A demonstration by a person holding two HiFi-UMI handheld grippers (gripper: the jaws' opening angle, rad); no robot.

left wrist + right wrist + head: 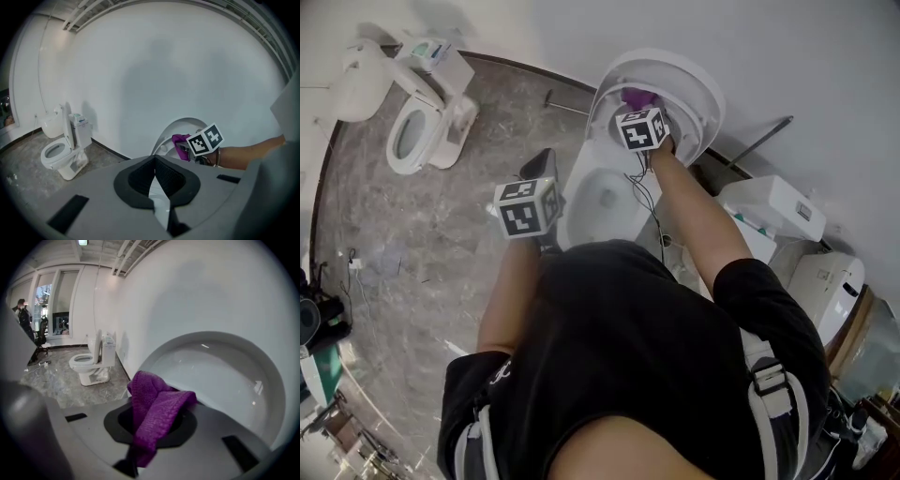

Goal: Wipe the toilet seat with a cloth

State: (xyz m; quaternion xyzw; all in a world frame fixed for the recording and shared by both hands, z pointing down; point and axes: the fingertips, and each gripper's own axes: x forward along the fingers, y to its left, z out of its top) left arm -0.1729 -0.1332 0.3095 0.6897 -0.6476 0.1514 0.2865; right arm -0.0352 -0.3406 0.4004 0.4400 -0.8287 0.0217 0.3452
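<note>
Cloth (154, 413), purple and folded over itself, is pinched between the jaws of my right tongs (151, 427), which are closed down on it with a loose tail hanging below and a bunched wad standing up in front. That wad sits close against the curved white inside of the raised lid (220, 371), near its top. I cannot tell from here whether the seat is swung up with it or is the pale rim around the bowl (605, 197) below. To wipe well, I judge I should press the wad flat to the surface, not just its edge, drag it in slow overlapping arcs that follow the curve, and hold the hard jaw tips off the plastic so that only fabric rubs. The grip looks shallow on one side, so pushing hard sideways might pull the cloth free; steady, moderate pressure seems safer. My right arm (703, 216) is stretched forward across the bowl, nearly straight, with the wrist lifted toward the lid. My left tongs (154, 183) are closed all the way with nothing between the jaws. They hover beside the bowl's left edge, over the floor (412, 244), pointing at the wall. My left arm (511, 291) is bent and tucked near my body, idle and clear of the wiping path.
</note>
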